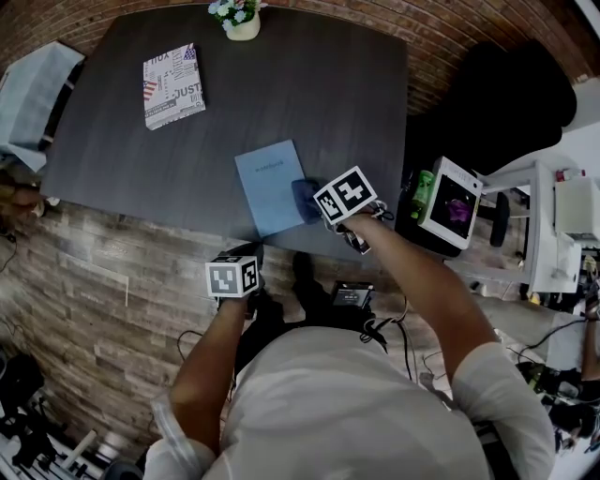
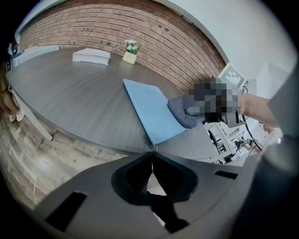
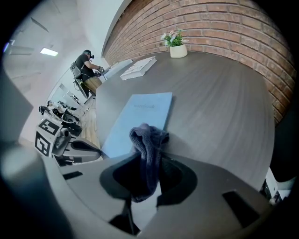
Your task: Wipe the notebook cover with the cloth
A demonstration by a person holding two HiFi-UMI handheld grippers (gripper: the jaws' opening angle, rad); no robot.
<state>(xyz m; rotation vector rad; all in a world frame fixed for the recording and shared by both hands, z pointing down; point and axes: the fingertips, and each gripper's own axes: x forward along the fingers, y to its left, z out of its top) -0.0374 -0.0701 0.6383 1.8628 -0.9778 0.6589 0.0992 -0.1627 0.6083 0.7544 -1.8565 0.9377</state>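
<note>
- Looking down from the head view, the light blue notebook (image 1: 272, 186) lies flat and closed on the dark table (image 1: 309, 94), close to the near edge and a bit right of centre.
- The right gripper (image 3: 150, 156) is clamped onto the cloth (image 3: 145, 140), a dark blue-grey rag. The right gripper view shows it bunched up between the jaws, with a tail hanging back toward the camera.
- The bunched end of the cloth is pressed onto the notebook's cover at its right edge, in the half nearer the person. Part of the rag spills over that edge toward the bare tabletop.
- The left gripper (image 2: 152, 156) has its jaws squeezed together with nothing in them; the tips meet in the left gripper view.
- It's held off the near side of the table, above the wood-look floor (image 1: 103, 300), left of the notebook and not touching it.
- Over at the far left of the table there's a second book (image 1: 172, 84) with printed lettering on its cover, well apart from the notebook.
- A small white pot of flowers (image 1: 242, 21) stands at the far edge, against the brick wall (image 2: 117, 23).
- To the right of the table sits a white box (image 1: 450, 202) with a dark screen.
- In the right gripper view you can also spot another person (image 3: 86, 63) sitting way off in the background.
</note>
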